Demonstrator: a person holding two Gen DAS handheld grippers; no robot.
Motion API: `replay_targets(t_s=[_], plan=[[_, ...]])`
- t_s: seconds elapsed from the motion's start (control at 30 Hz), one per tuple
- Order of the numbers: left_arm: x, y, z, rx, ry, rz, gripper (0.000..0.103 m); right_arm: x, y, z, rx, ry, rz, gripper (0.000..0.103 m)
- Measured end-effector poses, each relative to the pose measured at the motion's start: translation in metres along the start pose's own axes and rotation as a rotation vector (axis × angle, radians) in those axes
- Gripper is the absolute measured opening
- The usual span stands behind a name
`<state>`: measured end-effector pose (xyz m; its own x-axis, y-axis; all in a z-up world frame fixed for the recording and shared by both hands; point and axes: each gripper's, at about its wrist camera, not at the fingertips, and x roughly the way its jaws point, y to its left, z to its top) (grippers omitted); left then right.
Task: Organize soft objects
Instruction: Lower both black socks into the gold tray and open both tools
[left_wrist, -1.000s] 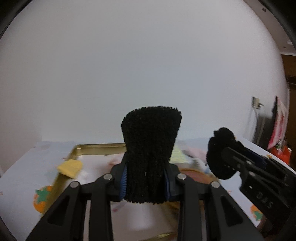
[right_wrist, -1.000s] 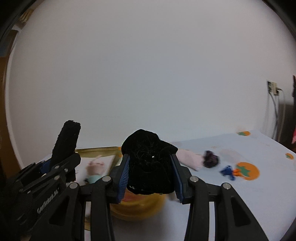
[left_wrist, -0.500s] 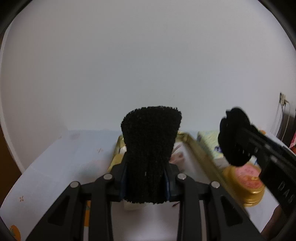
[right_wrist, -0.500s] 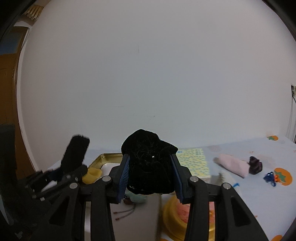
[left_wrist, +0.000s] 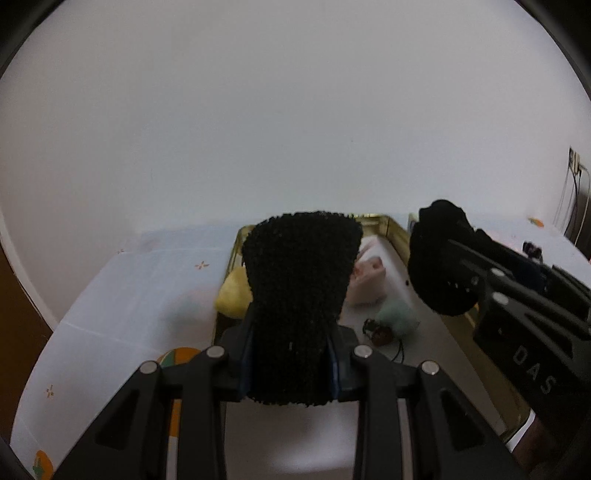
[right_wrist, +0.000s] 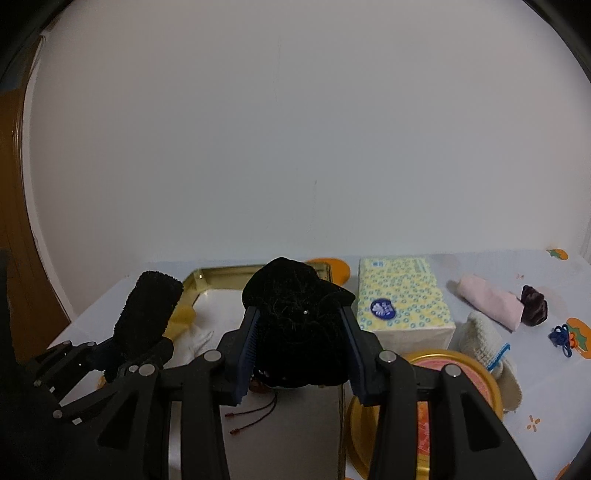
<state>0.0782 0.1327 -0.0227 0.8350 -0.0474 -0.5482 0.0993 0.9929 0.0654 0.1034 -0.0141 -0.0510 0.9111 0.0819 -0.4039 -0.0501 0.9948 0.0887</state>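
My left gripper (left_wrist: 291, 363) is shut on a black terry cloth (left_wrist: 301, 291) and holds it above the near end of a gold tray (left_wrist: 393, 230). My right gripper (right_wrist: 299, 350) is shut on a black velvet scrunchie (right_wrist: 295, 317), also over the tray (right_wrist: 201, 277). In the left wrist view the right gripper (left_wrist: 461, 280) is at the right with its scrunchie (left_wrist: 436, 258). In the right wrist view the left gripper (right_wrist: 136, 347) is at the left with its cloth (right_wrist: 147, 314). In the tray lie a yellow soft piece (left_wrist: 232, 291), a pink one (left_wrist: 369, 277) and a mint one (left_wrist: 397, 317).
A tissue pack (right_wrist: 402, 299) stands right of the tray, with a round gold tin (right_wrist: 454, 373) in front. A cream knit item (right_wrist: 484, 339), a pink roll (right_wrist: 487, 299), a dark scrunchie (right_wrist: 533, 304) and a blue hair tie (right_wrist: 559, 334) lie on the white cloth to the right.
Both grippers have swung left and tilted down toward the tray, still holding their black items. The tray's inside and the tissue pack have come into fuller view.
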Motion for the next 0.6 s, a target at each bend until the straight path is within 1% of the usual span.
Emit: replay_targets(t_s=[0.13, 0.3, 0.4, 0.43, 0.6], plan=[[0.005, -0.005, -0.002, 0.025, 0.016, 0.018, 0.030, 0.010, -0.003, 0.000, 0.000, 0.037, 0.012, 0.045], [0.012, -0.001, -0.004, 0.023, 0.043, 0.028, 0.030, 0.025, -0.005, 0.002, -0.006, 0.058, 0.021, 0.046], [0.011, -0.005, -0.004, 0.028, 0.057, 0.035, 0.030, 0.024, 0.005, 0.006, -0.011, 0.062, 0.026, 0.046], [0.013, -0.004, -0.004, 0.032, 0.061, 0.036, 0.030, 0.012, 0.013, 0.003, -0.013, 0.063, 0.030, 0.046], [0.018, -0.002, -0.006, 0.047, 0.066, 0.050, 0.030, 0.010, 0.011, 0.002, -0.015, 0.068, 0.051, 0.048]])
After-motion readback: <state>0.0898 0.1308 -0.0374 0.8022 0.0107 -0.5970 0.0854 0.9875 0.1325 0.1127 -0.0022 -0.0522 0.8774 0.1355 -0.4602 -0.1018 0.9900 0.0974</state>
